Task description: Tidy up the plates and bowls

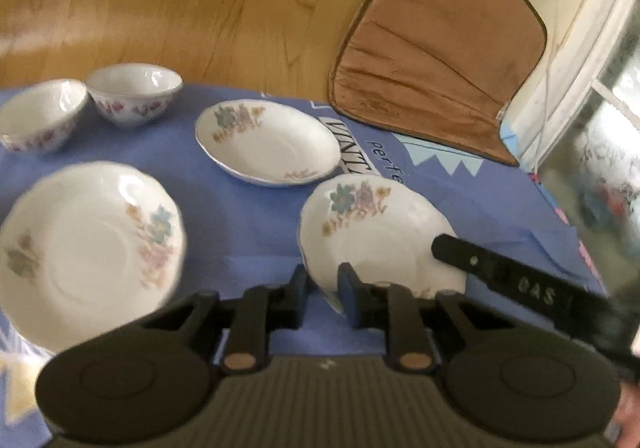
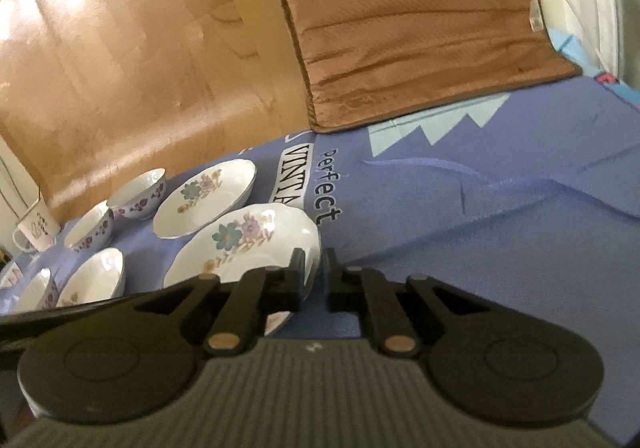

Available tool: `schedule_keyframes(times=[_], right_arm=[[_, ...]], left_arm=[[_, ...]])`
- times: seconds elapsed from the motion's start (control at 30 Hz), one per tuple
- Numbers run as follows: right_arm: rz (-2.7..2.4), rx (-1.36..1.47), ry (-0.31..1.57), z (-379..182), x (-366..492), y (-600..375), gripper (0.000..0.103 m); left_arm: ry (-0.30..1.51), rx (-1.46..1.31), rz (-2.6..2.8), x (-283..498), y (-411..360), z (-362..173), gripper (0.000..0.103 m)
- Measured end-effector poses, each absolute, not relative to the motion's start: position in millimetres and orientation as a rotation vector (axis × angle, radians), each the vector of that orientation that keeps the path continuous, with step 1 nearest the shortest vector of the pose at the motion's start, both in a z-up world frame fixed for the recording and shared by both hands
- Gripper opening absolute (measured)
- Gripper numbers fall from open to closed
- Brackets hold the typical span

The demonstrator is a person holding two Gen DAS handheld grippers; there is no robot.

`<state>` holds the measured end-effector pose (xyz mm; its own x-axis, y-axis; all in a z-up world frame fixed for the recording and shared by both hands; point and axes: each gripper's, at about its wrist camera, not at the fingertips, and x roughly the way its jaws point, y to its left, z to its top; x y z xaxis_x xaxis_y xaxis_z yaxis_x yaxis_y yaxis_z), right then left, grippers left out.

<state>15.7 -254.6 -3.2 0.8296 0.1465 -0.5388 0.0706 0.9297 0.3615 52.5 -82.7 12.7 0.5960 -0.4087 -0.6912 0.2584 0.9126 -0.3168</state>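
Observation:
A white plate with a flower print (image 1: pixel 372 232) (image 2: pixel 240 248) is held at two points and looks tilted over the blue cloth (image 1: pixel 248 220). My left gripper (image 1: pixel 324 286) is shut on its near rim, with a blue pad on each side of the edge. My right gripper (image 2: pixel 315 272) is shut on its right rim, and one of its black fingers (image 1: pixel 480 268) reaches in from the right in the left wrist view. A second flowered plate (image 1: pixel 92 248) lies at the left. A shallower one (image 1: pixel 268 140) (image 2: pixel 204 200) lies behind.
Two flowered bowls (image 1: pixel 134 92) (image 1: pixel 40 120) stand at the back left. The right wrist view shows several bowls (image 2: pixel 94 276) and a mug (image 2: pixel 34 228) at the far left. A brown cushion (image 1: pixel 436 48) (image 2: pixel 420 28) overlaps the cloth's far edge, with wood behind it.

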Motion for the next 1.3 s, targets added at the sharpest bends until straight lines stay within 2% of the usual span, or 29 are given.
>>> schedule_keyframes(times=[0.33, 0.57, 0.87, 1.1, 1.2, 1.23, 1.27, 1.3], right_arm=[[-0.024, 0.342, 0.526, 0, -11, -272, 0.011], [-0.133, 0.362, 0.454, 4, -56, -311, 0.011], [-0.385, 0.366, 0.398, -3, -133, -370, 0.011], [-0.474, 0.404, 0.432, -19, -144, -398, 0.011], [-0.479, 0.357, 0.441, -24, -135, -392, 0.017], [-0.473, 0.354, 0.444, -25, -134, -390, 0.022], [-0.466, 0.368, 0.435, -24, -135, -390, 0.028], [-0.471, 0.383, 0.412, -23, -138, -390, 0.028]], left_arm=[[0.838, -0.153, -0.437, 34, -118, 27, 0.017], [0.835, -0.078, -0.573, 16, -177, 39, 0.017], [0.860, 0.041, -0.789, -13, -276, 32, 0.019], [0.833, 0.118, -0.814, -22, -312, 14, 0.023], [0.819, 0.148, -0.811, -26, -311, 17, 0.030], [0.808, 0.152, -0.821, -28, -309, 20, 0.035], [0.785, 0.159, -0.825, -32, -306, 24, 0.035], [0.757, 0.169, -0.824, -35, -303, 28, 0.035]])
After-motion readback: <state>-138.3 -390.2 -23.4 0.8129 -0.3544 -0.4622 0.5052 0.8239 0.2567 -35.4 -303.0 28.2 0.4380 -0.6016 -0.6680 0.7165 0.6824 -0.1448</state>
